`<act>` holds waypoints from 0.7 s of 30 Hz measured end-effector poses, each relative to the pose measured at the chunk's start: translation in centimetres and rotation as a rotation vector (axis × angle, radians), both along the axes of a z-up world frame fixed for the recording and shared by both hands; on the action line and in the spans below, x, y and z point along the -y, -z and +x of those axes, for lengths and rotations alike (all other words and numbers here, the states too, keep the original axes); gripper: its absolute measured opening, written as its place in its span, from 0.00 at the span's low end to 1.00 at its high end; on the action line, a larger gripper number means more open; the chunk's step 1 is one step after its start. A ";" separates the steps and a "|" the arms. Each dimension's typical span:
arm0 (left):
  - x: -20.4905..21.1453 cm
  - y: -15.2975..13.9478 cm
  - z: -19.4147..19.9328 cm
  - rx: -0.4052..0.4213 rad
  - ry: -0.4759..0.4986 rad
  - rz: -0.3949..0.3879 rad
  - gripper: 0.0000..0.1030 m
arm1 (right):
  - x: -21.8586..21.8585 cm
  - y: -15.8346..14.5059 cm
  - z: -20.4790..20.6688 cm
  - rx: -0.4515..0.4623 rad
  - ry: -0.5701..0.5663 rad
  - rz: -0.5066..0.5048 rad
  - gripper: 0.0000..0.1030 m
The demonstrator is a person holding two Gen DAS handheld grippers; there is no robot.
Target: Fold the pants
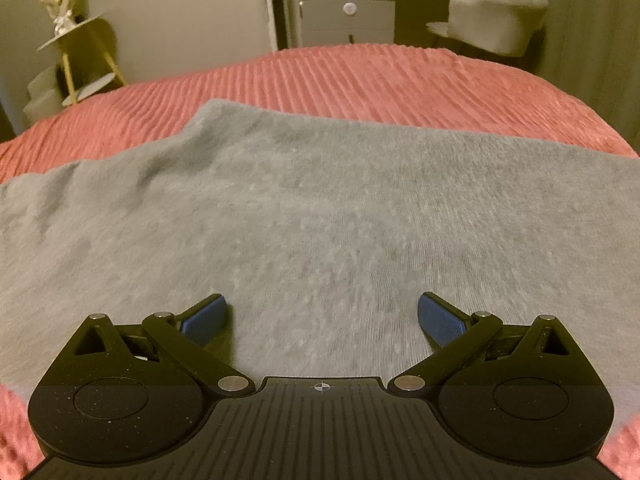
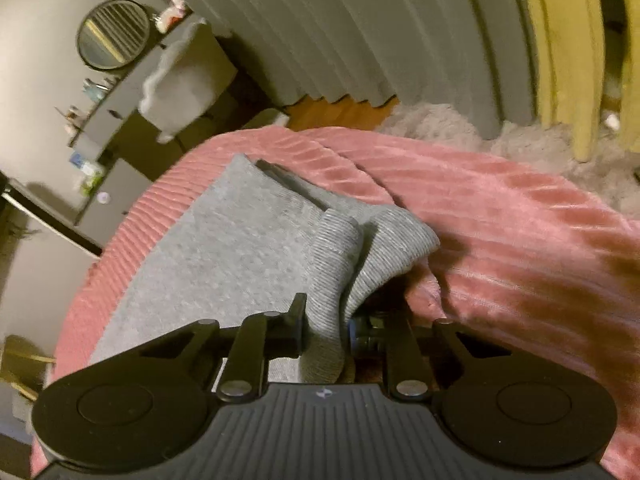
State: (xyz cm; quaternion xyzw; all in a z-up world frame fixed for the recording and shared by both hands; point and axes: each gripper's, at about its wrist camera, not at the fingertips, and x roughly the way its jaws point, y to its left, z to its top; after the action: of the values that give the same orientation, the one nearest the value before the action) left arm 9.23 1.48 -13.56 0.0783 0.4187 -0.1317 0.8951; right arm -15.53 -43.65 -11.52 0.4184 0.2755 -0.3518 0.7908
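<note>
Pants [image 2: 224, 256], grey knit, ribbed cuff pinched in right claw [image 2: 326, 320].

Grey pants [image 1: 320, 208], ribbed cuffs [image 2: 332, 264]; pink striped bedspread [image 1: 360, 76].

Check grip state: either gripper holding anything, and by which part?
Right gripper is shut on the grey pants, pinching a ribbed cuff at the leg end. Left gripper is open above the fabric, holding nothing.

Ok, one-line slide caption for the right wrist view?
Right hand-held gripper shut on ribbed cuff of grey sweatpants lying on pink bedspread.
</note>
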 end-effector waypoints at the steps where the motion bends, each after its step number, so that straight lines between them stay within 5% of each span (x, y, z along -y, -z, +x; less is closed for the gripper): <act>1: -0.5 -0.5 -0.2 0.002 -0.018 -0.003 1.00 | -0.3 -0.6 0.5 -0.022 0.001 -0.021 0.17; 6: -5.0 -4.1 -1.1 0.020 -0.136 -0.117 1.00 | -5.4 -7.5 4.4 -0.046 -0.115 -0.321 0.15; 11: -9.6 -7.3 -1.8 0.074 -0.233 -0.153 1.00 | -19.1 -13.0 11.0 0.014 -0.511 -0.656 0.14; 14: -11.5 -8.6 -2.3 0.139 -0.268 -0.095 1.00 | -29.1 -10.7 14.0 0.019 -0.866 -0.743 0.14; 18: -14.6 -8.6 -2.9 0.130 -0.313 -0.099 1.00 | -37.7 -2.0 16.7 -0.106 -1.213 -0.690 0.15; 19: -15.3 -8.3 -3.0 0.110 -0.320 -0.111 1.00 | -38.7 0.4 17.3 -0.172 -1.241 -0.653 0.16; 21: -16.4 -7.7 -3.4 0.077 -0.331 -0.134 1.00 | -40.0 1.2 16.5 -0.154 -1.213 -0.760 0.18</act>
State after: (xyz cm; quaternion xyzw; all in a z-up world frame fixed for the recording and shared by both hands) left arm 5.82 17.89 -5.85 -0.0463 0.3814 -0.0072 0.9232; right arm 0.92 -3.61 -12.71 -0.1383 0.3729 0.0495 0.9161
